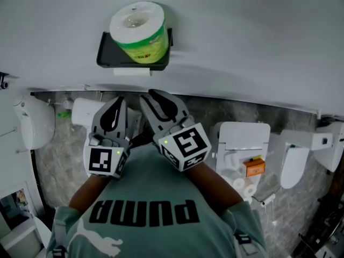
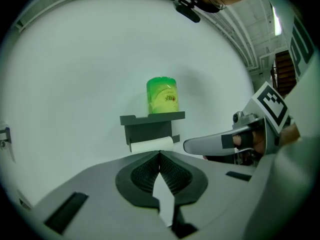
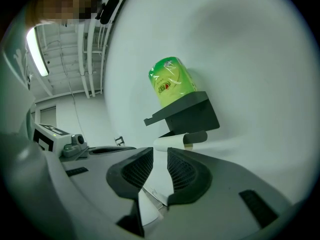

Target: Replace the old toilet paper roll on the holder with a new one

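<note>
Shirt front (image 1: 145, 198) nearest; both forearms held forward, grippers side by side, pointed at wall. Left gripper (image 1: 120, 99): jaws pressed together, empty. Right gripper (image 1: 147, 94): jaws slightly parted, nothing between. Approach step judged: old roll (image 1: 131, 72) not yet removed from under black holder (image 1: 106, 52); wrapped new roll (image 1: 138, 30) stood on holder's shelf. Next: jaws to be widened, old roll gripped.

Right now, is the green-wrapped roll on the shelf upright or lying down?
Upright. The green-wrapped roll stands on its end on the shelf; the head view shows its core hole facing up.
</note>
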`<state>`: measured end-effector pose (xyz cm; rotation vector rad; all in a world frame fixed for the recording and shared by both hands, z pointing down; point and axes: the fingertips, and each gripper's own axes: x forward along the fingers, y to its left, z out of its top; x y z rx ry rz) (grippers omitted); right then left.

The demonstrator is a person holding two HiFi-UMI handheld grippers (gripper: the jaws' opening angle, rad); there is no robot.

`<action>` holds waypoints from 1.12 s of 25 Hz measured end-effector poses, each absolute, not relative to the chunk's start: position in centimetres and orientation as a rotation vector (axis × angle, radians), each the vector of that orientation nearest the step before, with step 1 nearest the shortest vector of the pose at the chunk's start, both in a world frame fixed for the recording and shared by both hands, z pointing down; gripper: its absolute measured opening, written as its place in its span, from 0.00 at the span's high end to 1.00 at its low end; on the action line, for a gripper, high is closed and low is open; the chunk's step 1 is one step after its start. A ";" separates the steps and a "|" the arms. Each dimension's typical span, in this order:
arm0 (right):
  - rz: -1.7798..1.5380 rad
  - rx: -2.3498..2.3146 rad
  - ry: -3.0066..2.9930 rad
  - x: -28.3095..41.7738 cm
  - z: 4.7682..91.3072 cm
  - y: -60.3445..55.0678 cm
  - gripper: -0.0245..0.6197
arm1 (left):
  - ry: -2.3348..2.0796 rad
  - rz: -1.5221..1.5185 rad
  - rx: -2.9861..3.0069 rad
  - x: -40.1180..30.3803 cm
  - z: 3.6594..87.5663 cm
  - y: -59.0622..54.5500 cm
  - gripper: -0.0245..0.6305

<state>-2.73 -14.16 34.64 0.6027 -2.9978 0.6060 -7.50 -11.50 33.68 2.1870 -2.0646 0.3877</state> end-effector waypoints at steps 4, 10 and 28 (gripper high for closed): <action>0.735 0.632 -2.989 -3.8 34.8 -14.9 0.81 | -2.013 0.411 2.228 -8.3 34.4 -12.5 0.96; 1.163 0.628 -2.930 -5.9 36.8 -16.2 0.68 | -1.930 0.444 2.288 -9.8 35.5 -14.1 0.96; 1.838 0.843 -2.872 -8.4 37.2 -20.8 0.57 | -1.764 0.462 2.392 -13.8 37.1 -17.0 0.96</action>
